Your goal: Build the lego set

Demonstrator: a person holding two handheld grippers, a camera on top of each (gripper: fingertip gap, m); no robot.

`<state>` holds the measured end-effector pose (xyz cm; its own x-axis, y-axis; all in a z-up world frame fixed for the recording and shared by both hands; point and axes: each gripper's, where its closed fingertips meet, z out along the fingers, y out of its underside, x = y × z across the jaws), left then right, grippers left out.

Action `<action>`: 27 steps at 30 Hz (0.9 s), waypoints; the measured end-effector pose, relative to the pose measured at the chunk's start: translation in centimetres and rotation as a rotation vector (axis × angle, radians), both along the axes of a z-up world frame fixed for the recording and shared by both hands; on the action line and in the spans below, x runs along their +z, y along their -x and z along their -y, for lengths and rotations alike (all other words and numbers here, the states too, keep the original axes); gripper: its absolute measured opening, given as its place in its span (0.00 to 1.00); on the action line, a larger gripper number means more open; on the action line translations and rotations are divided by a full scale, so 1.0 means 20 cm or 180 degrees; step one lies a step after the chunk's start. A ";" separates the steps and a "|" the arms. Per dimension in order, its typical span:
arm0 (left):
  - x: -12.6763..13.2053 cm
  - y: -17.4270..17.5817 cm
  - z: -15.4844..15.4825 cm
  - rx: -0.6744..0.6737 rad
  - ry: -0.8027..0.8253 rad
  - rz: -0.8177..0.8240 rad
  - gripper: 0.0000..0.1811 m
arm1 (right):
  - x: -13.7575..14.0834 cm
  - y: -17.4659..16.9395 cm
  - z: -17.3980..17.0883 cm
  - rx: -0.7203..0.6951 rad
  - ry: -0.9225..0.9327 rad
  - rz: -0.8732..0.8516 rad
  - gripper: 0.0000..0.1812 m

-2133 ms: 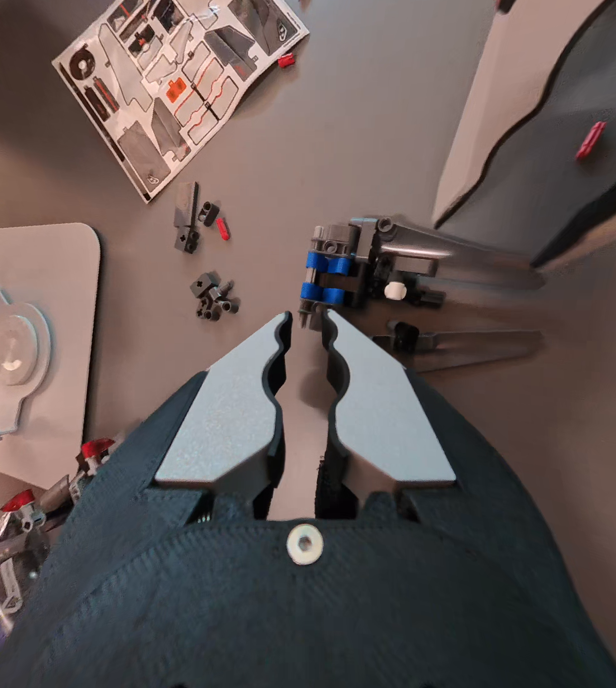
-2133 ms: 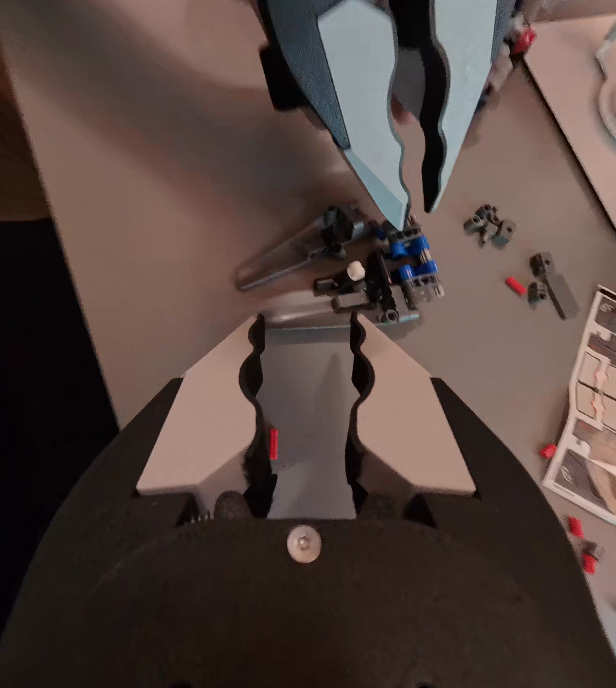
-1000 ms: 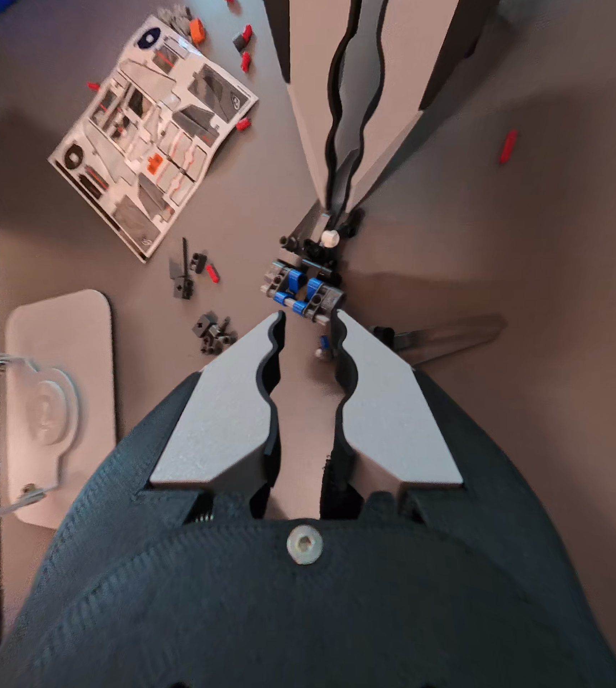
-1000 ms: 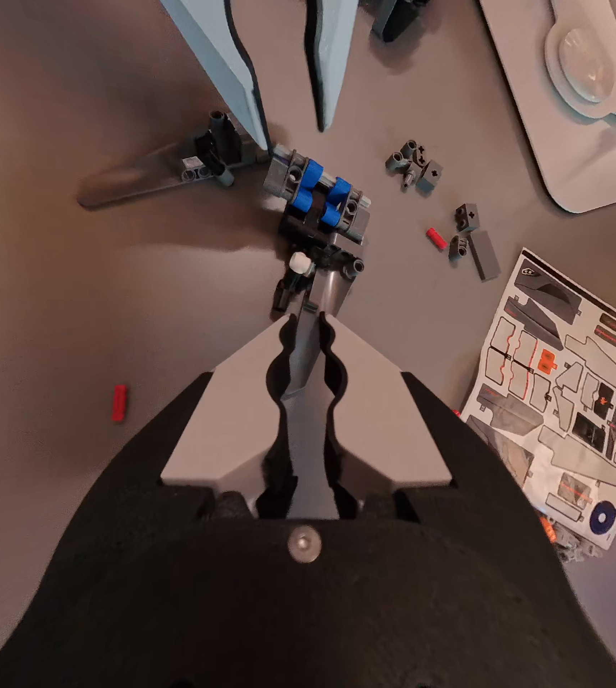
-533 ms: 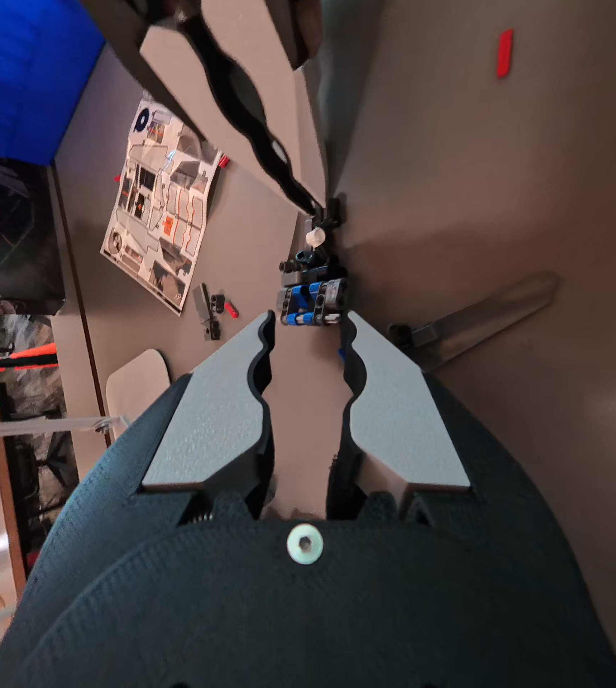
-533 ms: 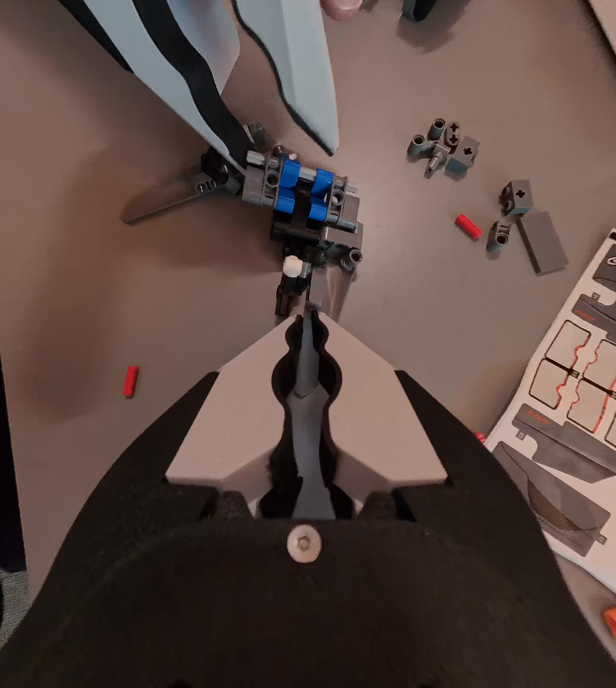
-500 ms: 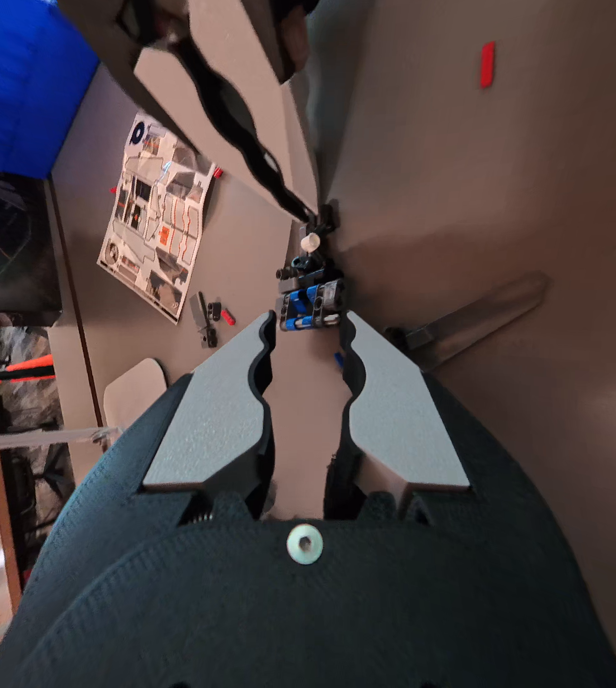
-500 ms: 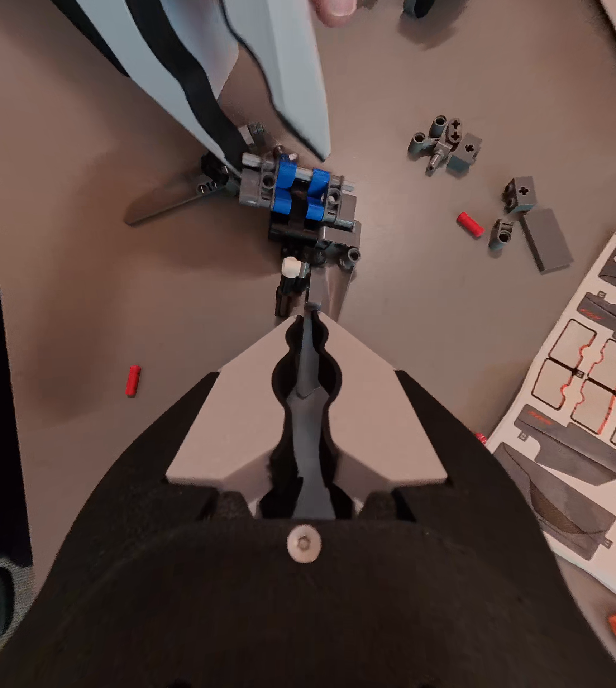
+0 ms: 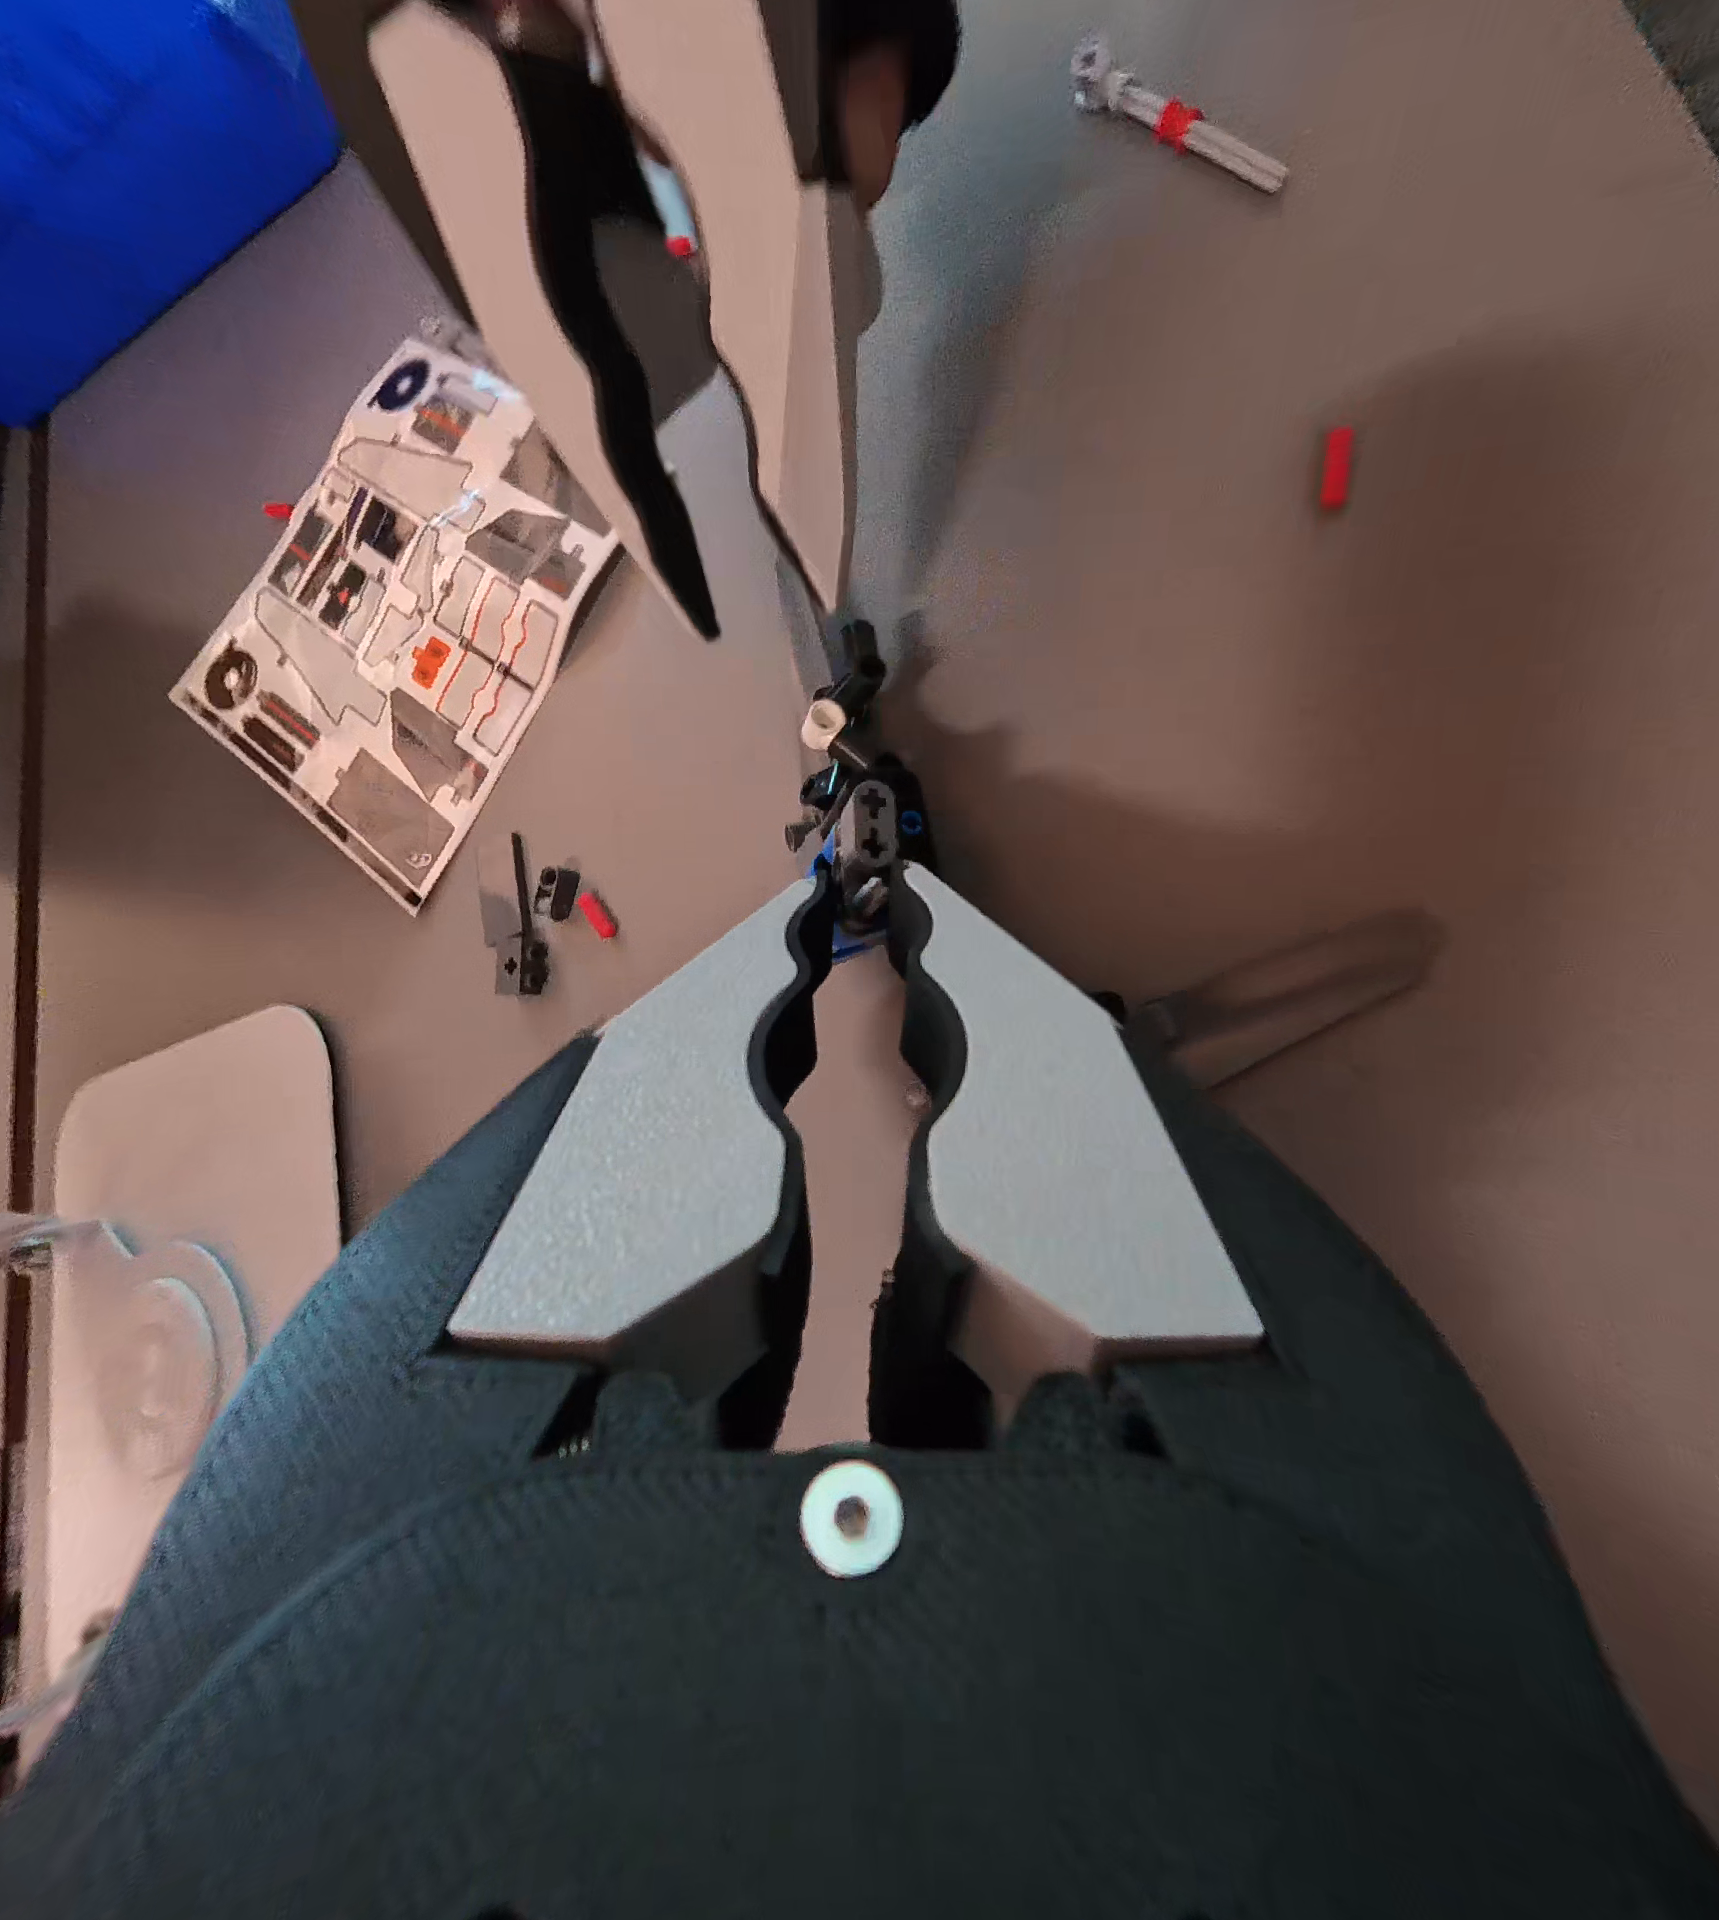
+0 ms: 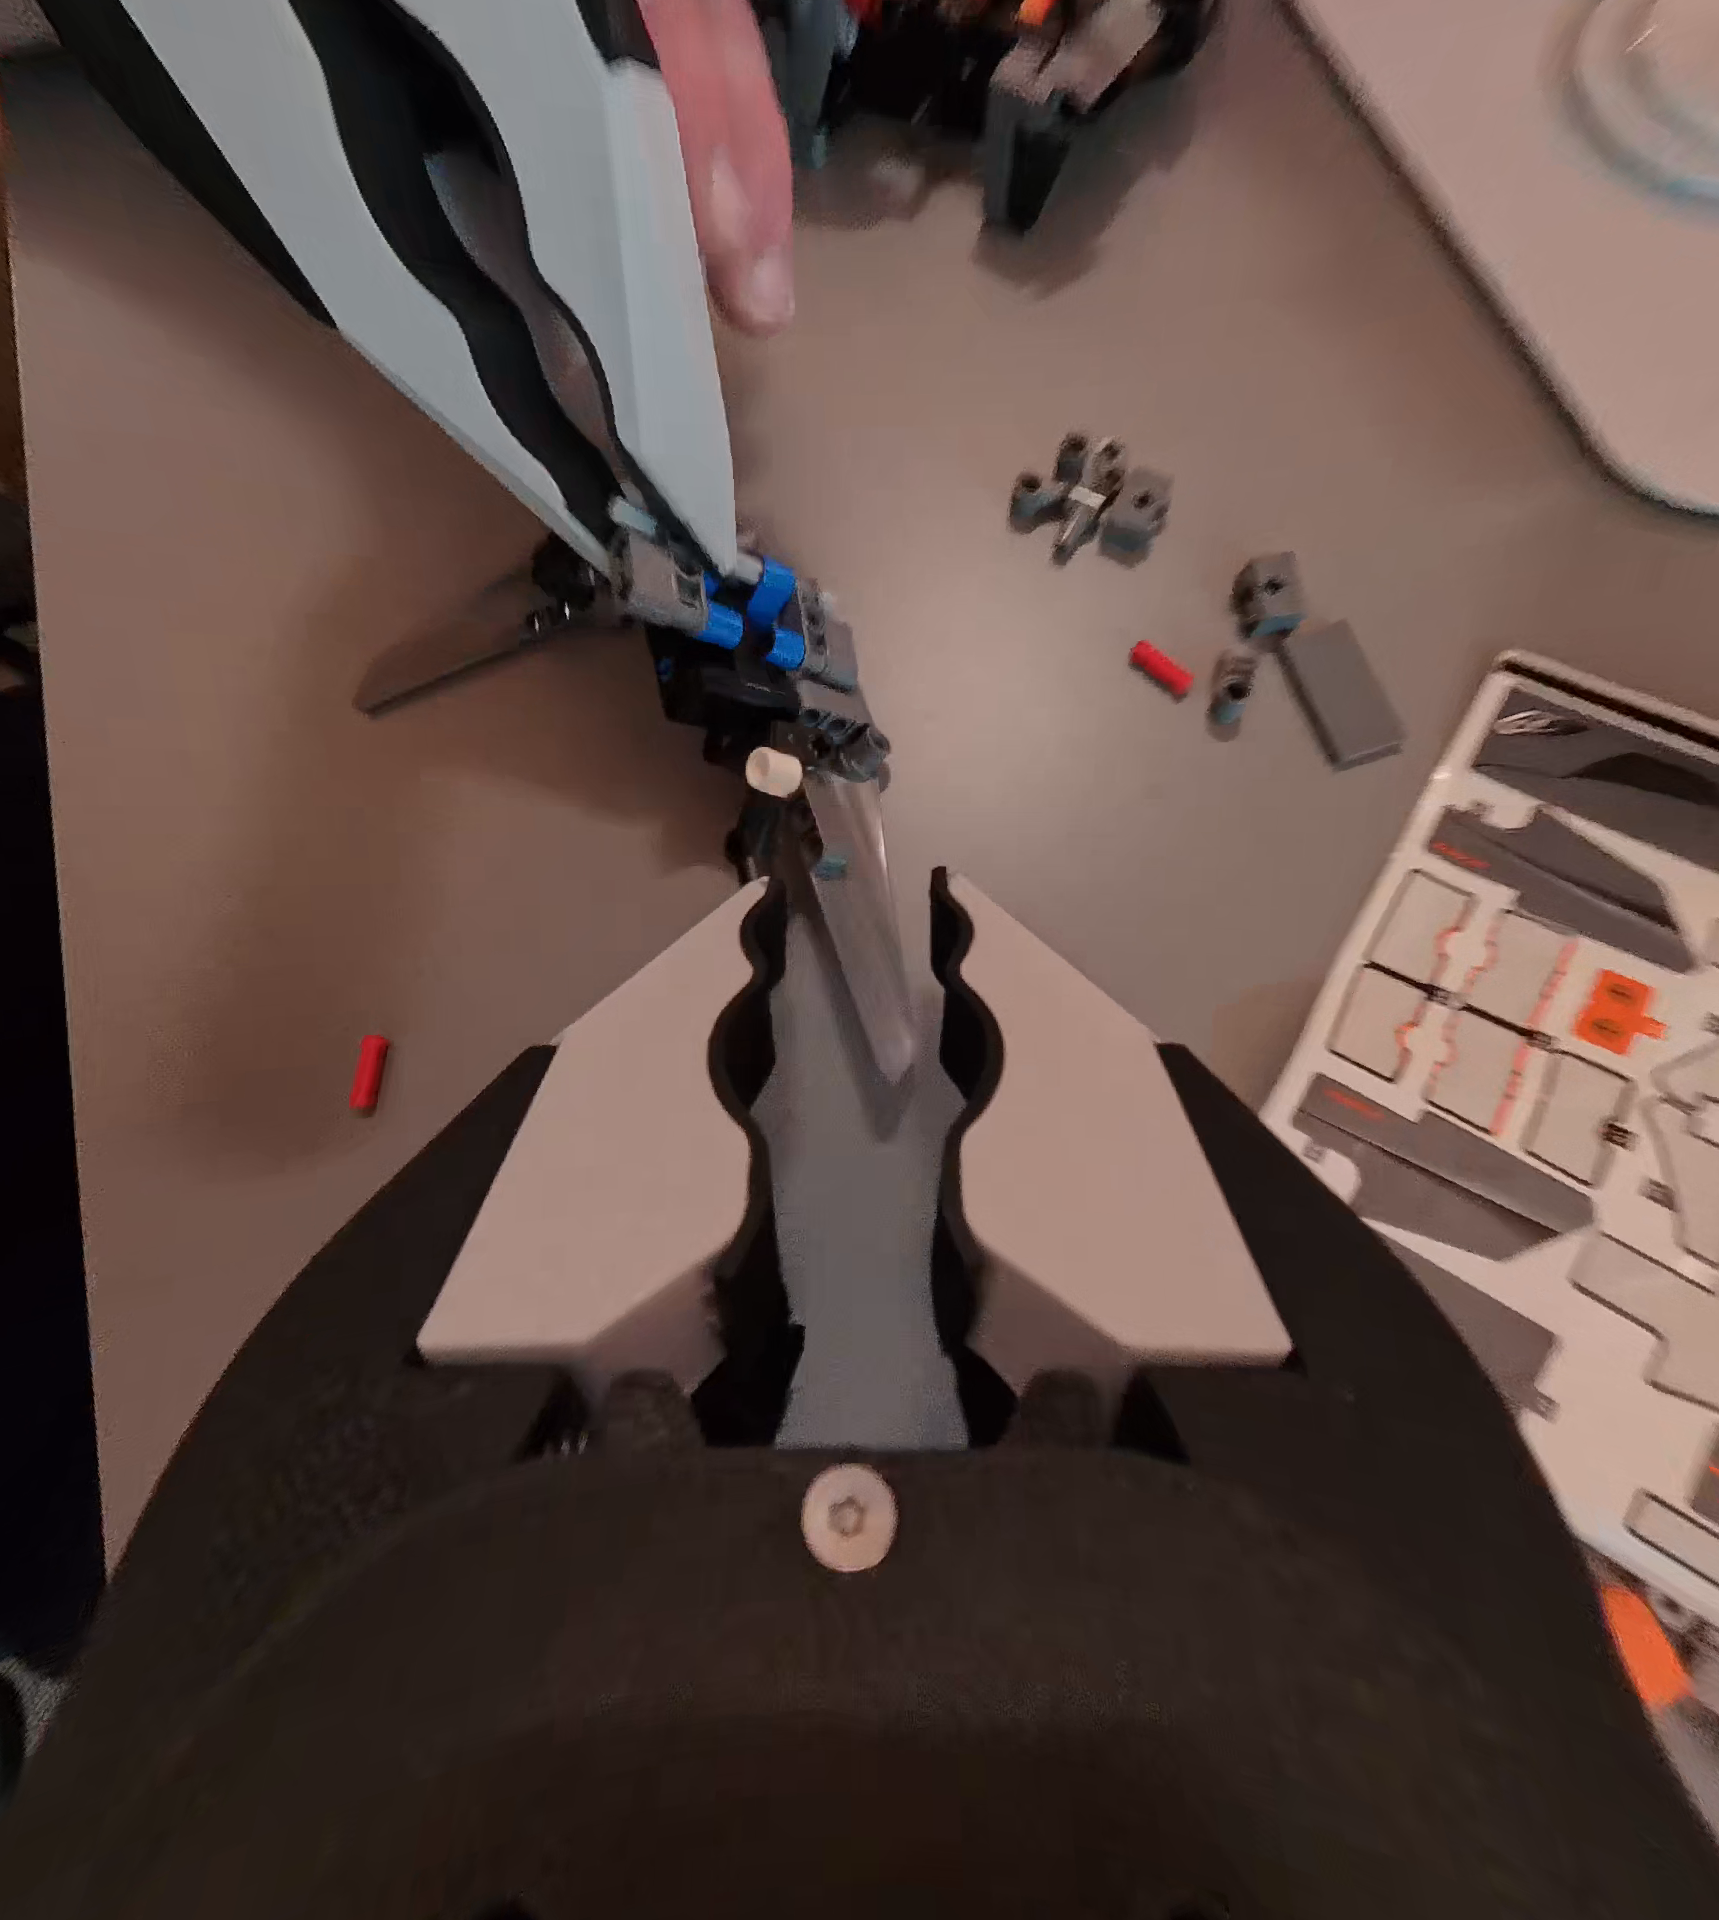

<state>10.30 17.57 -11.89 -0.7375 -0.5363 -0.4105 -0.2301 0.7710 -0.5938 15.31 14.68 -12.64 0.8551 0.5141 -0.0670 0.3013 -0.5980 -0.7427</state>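
I pinch the model (image 10: pixel 730 623) at its blue-and-grey block end with the left gripper (image 9: pixel 860 894). In the right wrist view the left tips close on the grey beam beside the blue bushes, and the model appears lifted off the table (image 10: pixel 990 831).

The right gripper (image 10: pixel 850 883) stands spread. The model's grey blade (image 10: pixel 860 935) lies in the gap between its fingers (image 10: pixel 626 1143), and I cannot see either finger touching it.

Procedure, as I judge it:
1. Hold the left grip firm on the block end. The load hangs far from the pinch and can swing.
2. Keep the blade centred between the right fingers before closing, so it seats flat and does not twist.
3. Close the right gripper slowly.
4. Apply no bending force along the blade.

Orientation: the model's long axis runs from the block end, at the left tips, toward the right wrist camera. The blade tip points at the right gripper's base, angled slightly rightward in that view. A second blade (image 10: pixel 460 649) lies on the table behind the model, pointing away to the left.
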 end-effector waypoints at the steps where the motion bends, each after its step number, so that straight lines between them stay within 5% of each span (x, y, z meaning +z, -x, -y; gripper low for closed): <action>1: 0.00 0.00 -0.01 0.0040 0.0053 -0.0035 0.04 | 0.04 0.00 0.01 -0.0028 -0.0088 0.0005 0.14; 8: 0.02 -0.03 -0.04 0.0226 0.0495 -0.0234 0.03 | 0.18 0.10 0.08 0.0080 -0.0407 0.0272 0.13; 17: 0.03 -0.05 -0.08 0.0456 0.0945 -0.0485 0.03 | 0.10 0.50 0.07 0.0264 -0.0368 0.0359 0.18; 27: 0.03 -0.07 -0.10 0.0475 0.0880 -0.0539 0.03 | -0.01 0.56 -0.11 -0.0503 -0.0236 0.0301 0.20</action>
